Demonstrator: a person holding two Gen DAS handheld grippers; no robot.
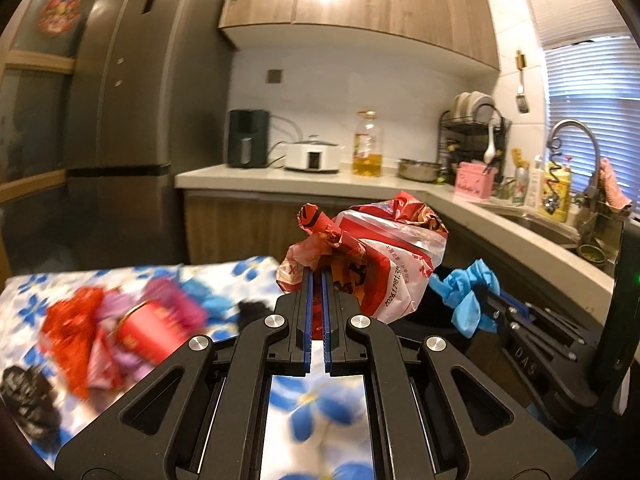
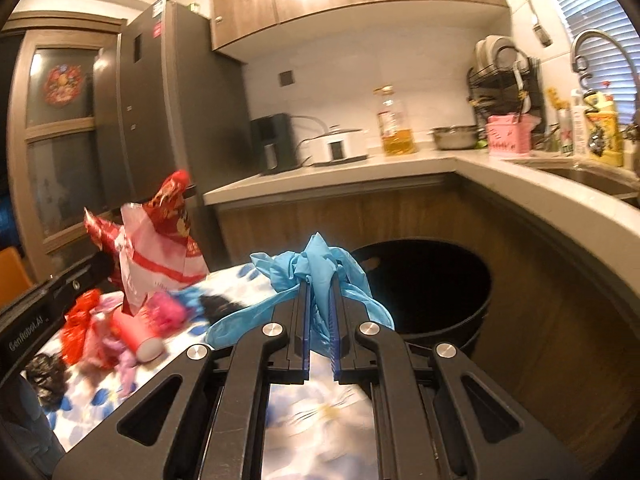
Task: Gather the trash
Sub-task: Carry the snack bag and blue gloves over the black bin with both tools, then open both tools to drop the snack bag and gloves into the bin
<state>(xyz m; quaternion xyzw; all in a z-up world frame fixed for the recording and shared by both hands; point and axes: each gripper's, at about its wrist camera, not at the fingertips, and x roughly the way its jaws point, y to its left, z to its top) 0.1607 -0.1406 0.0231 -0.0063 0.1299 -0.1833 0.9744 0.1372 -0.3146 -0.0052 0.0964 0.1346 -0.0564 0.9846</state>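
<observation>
Wrapper: a crumpled red-and-white plastic wrapper [image 1: 372,256] is pinched in the left tongs [image 1: 317,276], bunched up above and ahead of the tips, lifted clear of the table.
Glove: a blue glove [image 2: 320,276] is clamped in the right tongs [image 2: 320,284], its loose ends drooping down both sides of the fingers.
Left tongs: nearly closed, gripping a fold of the wrapper; just a thin gap shows between the blue pads [image 1: 307,312].
Right tongs: narrow, with the glove squeezed between the pads [image 2: 306,320].
The two together: from the left tongs, the right pair and its glove [image 1: 466,292] sit to the right and a little lower; from the right tongs, the wrapper [image 2: 160,248] hangs up to the left.
Bin: a black bin [image 2: 440,280] stands open just ahead and right of the right tongs, below the glove's level, against the counter front.
Table: a blue-flowered cloth [image 1: 316,404] lies under both tongs.
Other trash: down to the left of the left tongs, on the cloth, a blurred heap, including a red cup [image 1: 156,328] on its side, red netting [image 1: 76,320], pink bits and a black wad [image 1: 28,396].
Counter: beyond the tongs, a pale counter [image 1: 248,174] carries an oil bottle [image 1: 367,144], a white cooker [image 1: 314,156] and a dish rack [image 1: 472,128]; a fridge [image 1: 152,92] stands to the left.
</observation>
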